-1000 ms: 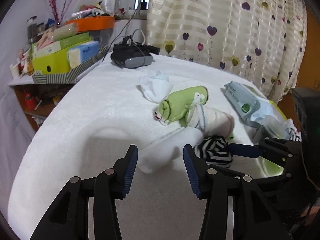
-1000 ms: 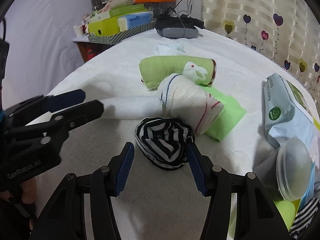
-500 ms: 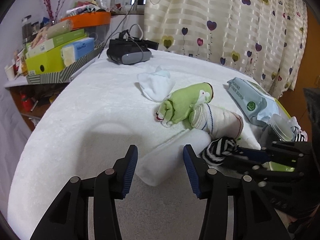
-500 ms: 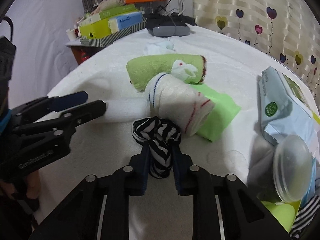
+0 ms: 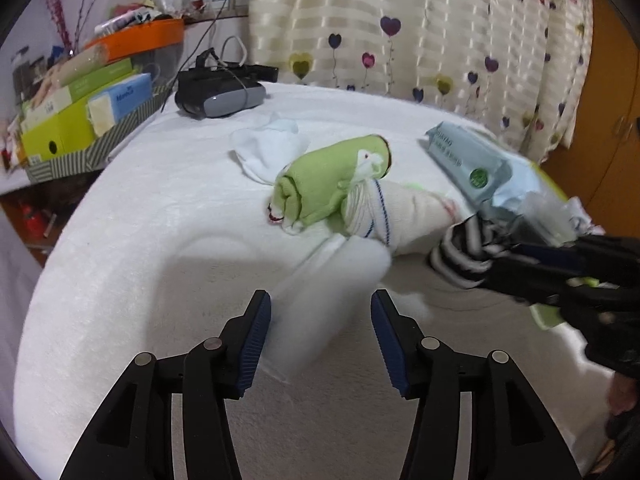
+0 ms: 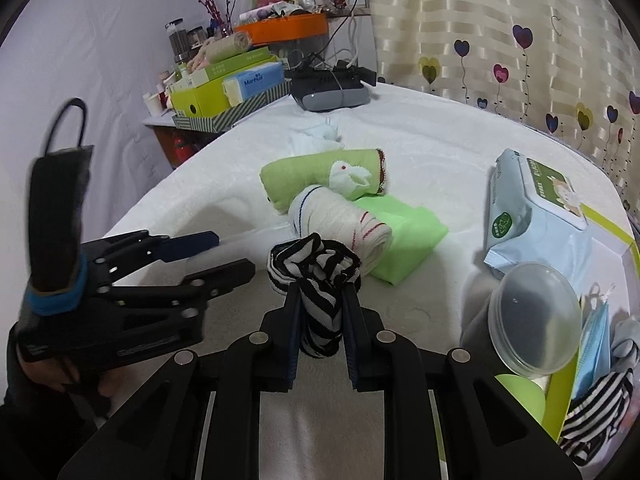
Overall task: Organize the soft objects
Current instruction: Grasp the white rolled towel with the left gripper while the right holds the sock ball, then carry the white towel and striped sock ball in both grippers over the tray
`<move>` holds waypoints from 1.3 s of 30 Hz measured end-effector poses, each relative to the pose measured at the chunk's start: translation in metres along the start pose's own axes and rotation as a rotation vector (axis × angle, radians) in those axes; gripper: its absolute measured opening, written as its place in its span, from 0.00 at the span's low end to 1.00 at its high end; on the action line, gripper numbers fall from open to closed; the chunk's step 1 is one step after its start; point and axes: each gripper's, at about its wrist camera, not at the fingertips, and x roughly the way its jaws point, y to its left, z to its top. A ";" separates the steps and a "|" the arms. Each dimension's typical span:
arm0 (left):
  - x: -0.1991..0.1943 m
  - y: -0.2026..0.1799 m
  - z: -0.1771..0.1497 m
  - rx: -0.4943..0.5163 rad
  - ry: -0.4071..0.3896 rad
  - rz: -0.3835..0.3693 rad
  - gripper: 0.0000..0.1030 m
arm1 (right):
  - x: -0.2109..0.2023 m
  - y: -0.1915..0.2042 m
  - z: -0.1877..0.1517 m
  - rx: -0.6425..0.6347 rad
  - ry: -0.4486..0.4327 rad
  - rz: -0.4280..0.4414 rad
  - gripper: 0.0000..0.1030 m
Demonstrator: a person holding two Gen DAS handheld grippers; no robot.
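Observation:
My right gripper (image 6: pixel 320 300) is shut on a black-and-white striped sock (image 6: pixel 316 276) and holds it just above the white bed cover; it also shows in the left wrist view (image 5: pixel 464 256). My left gripper (image 5: pixel 320 316) is open, its jaws either side of a rolled white cloth (image 5: pixel 332 288). It also shows in the right wrist view (image 6: pixel 224 252). Beyond lie a green rabbit towel roll (image 6: pixel 320 176), a cream sock roll (image 6: pixel 340 224), a flat green cloth (image 6: pixel 404 236) and a small white cloth (image 5: pixel 268 148).
A wipes pack (image 6: pixel 536 216), a clear round lid (image 6: pixel 536 316) and a green-edged bin (image 6: pixel 576 396) holding striped fabric sit at the right. A VR headset (image 5: pixel 220 92) lies at the back. A cluttered shelf with boxes (image 5: pixel 80 108) stands at the left. A heart-patterned curtain (image 5: pixel 440 32) hangs behind.
My right gripper closed on the striped sock and lifted it, drawing it back towards the right. My left gripper moved forward around the white cloth roll.

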 end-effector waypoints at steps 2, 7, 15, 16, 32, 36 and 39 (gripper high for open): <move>0.004 -0.003 0.000 0.016 0.012 0.017 0.50 | -0.002 -0.002 -0.001 0.005 -0.002 0.000 0.19; 0.004 -0.010 -0.002 0.041 0.016 0.089 0.35 | -0.010 -0.004 -0.003 0.013 -0.020 0.003 0.19; -0.018 -0.012 -0.014 -0.073 -0.010 0.055 0.17 | -0.031 -0.005 -0.008 0.016 -0.059 0.008 0.19; -0.021 -0.013 -0.016 -0.085 -0.015 0.050 0.16 | -0.034 -0.006 -0.009 0.018 -0.064 0.008 0.19; -0.094 -0.060 -0.023 -0.172 -0.179 -0.057 0.15 | -0.092 -0.018 -0.031 0.044 -0.158 -0.009 0.19; -0.102 -0.080 -0.020 -0.150 -0.196 -0.072 0.15 | -0.105 -0.029 -0.038 0.064 -0.175 -0.021 0.19; -0.106 -0.096 -0.019 -0.134 -0.205 -0.090 0.15 | -0.114 -0.038 -0.043 0.078 -0.187 -0.030 0.19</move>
